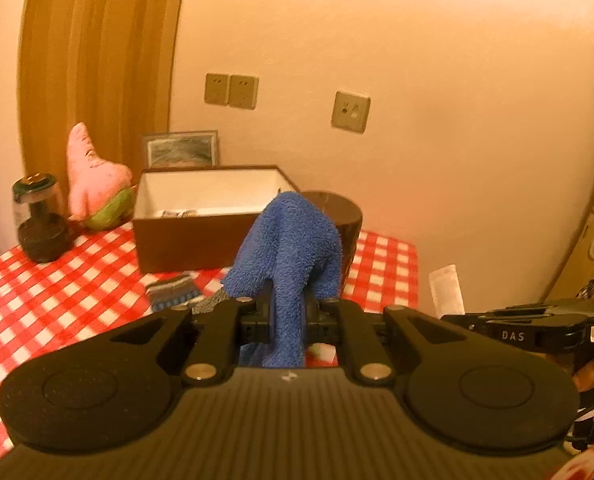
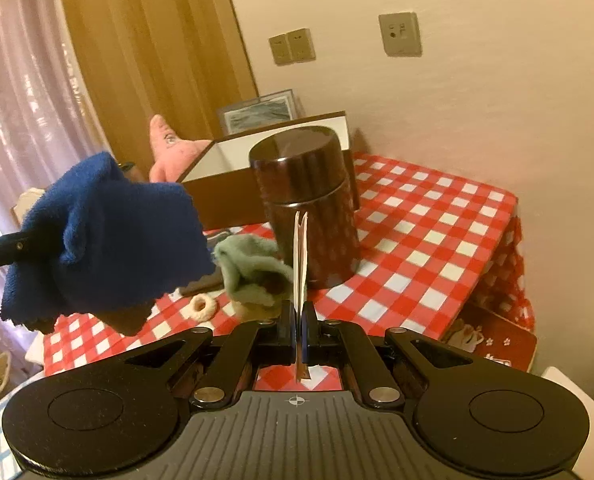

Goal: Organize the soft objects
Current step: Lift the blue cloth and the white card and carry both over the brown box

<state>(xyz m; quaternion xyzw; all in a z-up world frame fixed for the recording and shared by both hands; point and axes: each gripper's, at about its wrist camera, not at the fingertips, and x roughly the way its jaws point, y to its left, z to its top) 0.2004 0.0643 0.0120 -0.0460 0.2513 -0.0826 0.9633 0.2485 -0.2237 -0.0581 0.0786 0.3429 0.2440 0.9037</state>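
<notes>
While left tool (image 1: pixel 288 312) pinches blue towel (image 1: pixel 287 248), only right cam shows right tool (image 2: pixel 297 316) clamping white card (image 2: pixel 299 256).

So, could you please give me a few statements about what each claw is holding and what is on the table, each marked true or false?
1. The left claw grips a blue towel. True.
2. The right claw is open and holds nothing. False: it is shut on a thin white card.
3. The brown box has its lid on. False: it is open, showing a white inside.
4. A pink star plush stands beside the box. True.
5. The dark canister lies on its side. False: it stands upright.
</notes>
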